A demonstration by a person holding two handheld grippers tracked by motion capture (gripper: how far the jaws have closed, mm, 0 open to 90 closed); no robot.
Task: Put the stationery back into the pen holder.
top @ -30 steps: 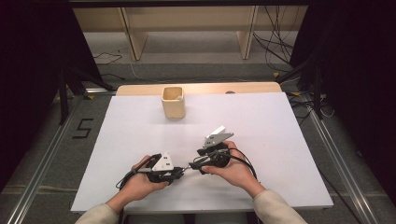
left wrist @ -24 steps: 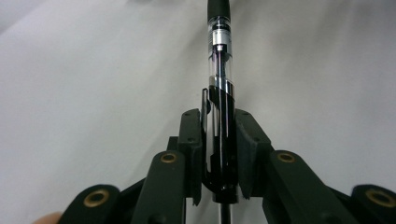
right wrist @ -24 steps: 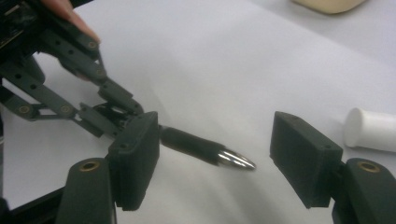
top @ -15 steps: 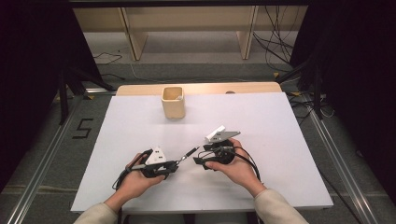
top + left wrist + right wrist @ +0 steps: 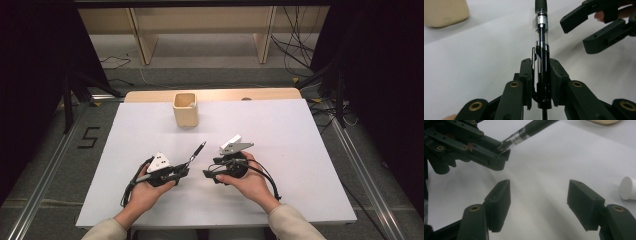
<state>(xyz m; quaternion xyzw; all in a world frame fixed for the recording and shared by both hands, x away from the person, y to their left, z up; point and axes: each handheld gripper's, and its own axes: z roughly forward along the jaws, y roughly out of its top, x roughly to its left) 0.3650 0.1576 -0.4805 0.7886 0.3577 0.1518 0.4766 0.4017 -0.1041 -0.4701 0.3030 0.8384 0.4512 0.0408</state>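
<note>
The left gripper (image 5: pixel 541 82) pinches the pen (image 5: pixel 542 50); the right gripper (image 5: pixel 539 202), jaws spread and empty, probably next closes on the pen's free end.

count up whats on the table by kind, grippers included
Grippers: 2, the left gripper and the right gripper
Pens: 1, the black pen
Holders: 1, the beige holder
White cylinders: 1, the small white cylinder
Total: 5
</note>
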